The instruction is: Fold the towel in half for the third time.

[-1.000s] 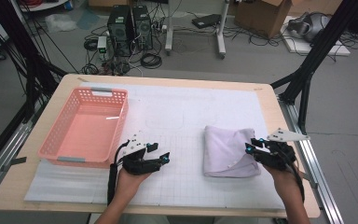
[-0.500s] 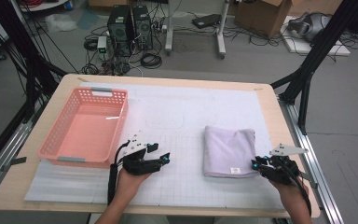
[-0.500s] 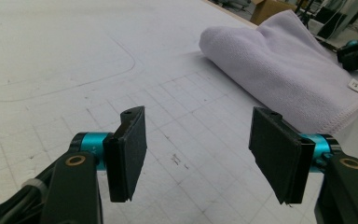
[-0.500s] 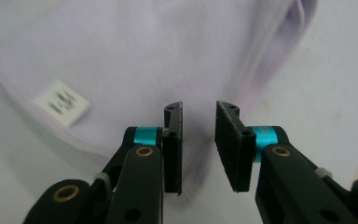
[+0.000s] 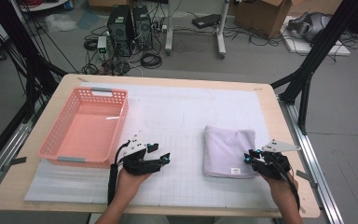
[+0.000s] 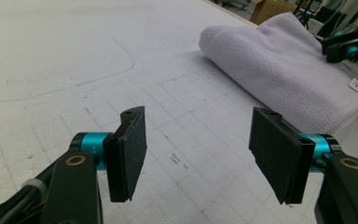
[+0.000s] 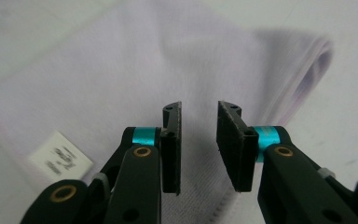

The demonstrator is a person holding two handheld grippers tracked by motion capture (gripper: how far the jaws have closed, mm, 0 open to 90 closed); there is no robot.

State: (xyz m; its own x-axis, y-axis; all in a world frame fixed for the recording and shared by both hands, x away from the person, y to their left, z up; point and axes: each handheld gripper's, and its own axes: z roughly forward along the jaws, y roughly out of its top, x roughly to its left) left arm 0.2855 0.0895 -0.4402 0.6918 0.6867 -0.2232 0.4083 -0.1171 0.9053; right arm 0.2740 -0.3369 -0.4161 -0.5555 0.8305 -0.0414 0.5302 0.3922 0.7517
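A folded lilac towel (image 5: 228, 150) lies at the lower right of the bench (image 5: 177, 100). The right claw (image 5: 251, 159) hovers at its near right corner, jaws narrowly apart and just opening slightly, nothing gripped. At lower centre the left claw (image 5: 163, 157) rests with jaws wide apart beside a pink basket (image 5: 65, 142).

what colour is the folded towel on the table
Pale lilac, with a small white label near one corner. The towel shows best in the right gripper view.
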